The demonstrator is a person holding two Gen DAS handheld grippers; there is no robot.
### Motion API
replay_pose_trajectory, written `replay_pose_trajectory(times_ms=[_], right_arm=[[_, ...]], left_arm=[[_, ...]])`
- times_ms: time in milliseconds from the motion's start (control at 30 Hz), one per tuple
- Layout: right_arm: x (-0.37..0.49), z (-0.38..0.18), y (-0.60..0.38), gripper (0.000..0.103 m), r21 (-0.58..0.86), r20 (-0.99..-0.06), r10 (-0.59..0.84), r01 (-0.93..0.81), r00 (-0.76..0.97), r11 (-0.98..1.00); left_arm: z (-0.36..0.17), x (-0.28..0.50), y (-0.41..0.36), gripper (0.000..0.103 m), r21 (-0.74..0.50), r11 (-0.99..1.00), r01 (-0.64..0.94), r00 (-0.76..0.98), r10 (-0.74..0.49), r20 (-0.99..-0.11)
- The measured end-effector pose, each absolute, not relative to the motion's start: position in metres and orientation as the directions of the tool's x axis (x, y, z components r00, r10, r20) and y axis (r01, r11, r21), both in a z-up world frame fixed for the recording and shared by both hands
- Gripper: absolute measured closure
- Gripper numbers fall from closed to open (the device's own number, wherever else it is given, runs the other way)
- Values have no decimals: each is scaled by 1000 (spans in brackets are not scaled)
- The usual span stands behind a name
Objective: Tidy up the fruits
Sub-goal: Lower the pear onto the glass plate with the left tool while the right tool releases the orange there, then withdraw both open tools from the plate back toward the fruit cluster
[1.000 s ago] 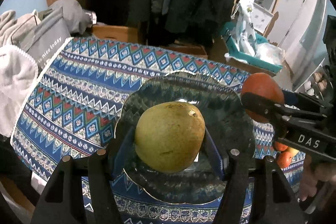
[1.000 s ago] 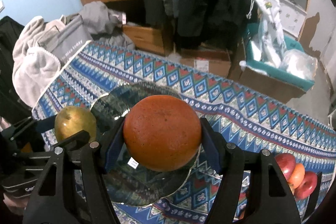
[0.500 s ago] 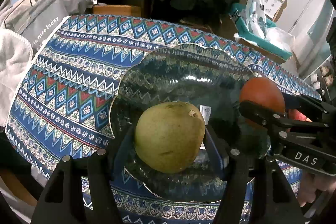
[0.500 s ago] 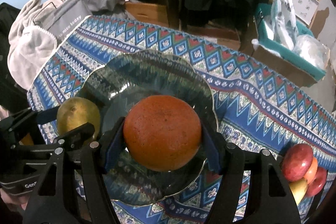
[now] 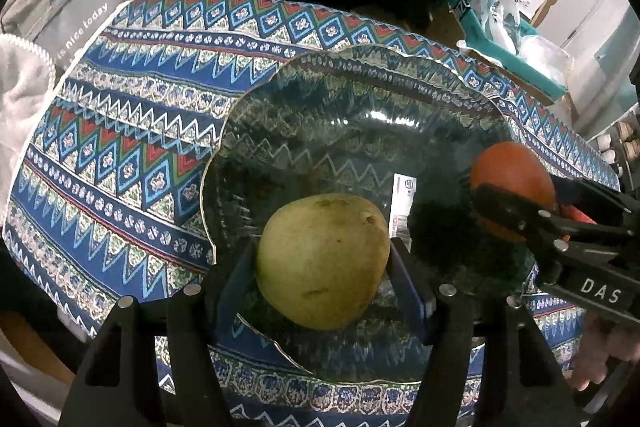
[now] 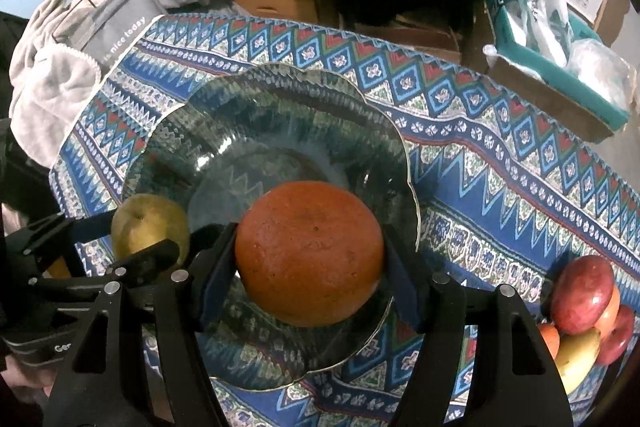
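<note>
My left gripper (image 5: 322, 259) is shut on a yellow-green pear (image 5: 323, 261) and holds it low over the near part of a dark glass plate (image 5: 360, 99). My right gripper (image 6: 308, 255) is shut on an orange (image 6: 308, 253) over the same plate (image 6: 280, 115). The orange (image 5: 512, 179) shows at the right in the left wrist view, and the pear (image 6: 150, 227) at the left in the right wrist view. Whether either fruit touches the plate cannot be told.
The plate lies on a blue patterned tablecloth (image 5: 120, 147). A pile of red apples, oranges and a banana (image 6: 584, 311) sits at the table's right. Grey clothes and a bag (image 6: 80, 39) lie beyond the left edge, boxes (image 6: 560, 67) behind.
Both grippers have moved forward and down over the plate, which now fills more of each view. Both still hold their fruit.
</note>
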State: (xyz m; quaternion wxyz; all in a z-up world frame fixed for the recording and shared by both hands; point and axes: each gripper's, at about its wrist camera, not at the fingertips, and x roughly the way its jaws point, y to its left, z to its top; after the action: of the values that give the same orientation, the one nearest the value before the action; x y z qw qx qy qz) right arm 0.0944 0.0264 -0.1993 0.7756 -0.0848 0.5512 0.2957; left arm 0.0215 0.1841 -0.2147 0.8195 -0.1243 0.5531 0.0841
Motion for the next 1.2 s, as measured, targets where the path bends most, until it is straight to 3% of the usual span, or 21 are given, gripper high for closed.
replay_pose_trajectory(times_ms=[433,1033,1200], right_arm=[[98,-193,16,31,254,-886,415,-530,209,809],[88,-160,-5,31,183,-863,397,-538,313,823],[83,-141,-25,31,160,-850,382,-514,363,843]], left_arm=[[-205,20,184,37,-91,961,-263,397,22,-917],[-179,15,166,37,-88,970,-225,447,22,-894],[-163,15,151,31,-96,976,-195,480,10,-877]])
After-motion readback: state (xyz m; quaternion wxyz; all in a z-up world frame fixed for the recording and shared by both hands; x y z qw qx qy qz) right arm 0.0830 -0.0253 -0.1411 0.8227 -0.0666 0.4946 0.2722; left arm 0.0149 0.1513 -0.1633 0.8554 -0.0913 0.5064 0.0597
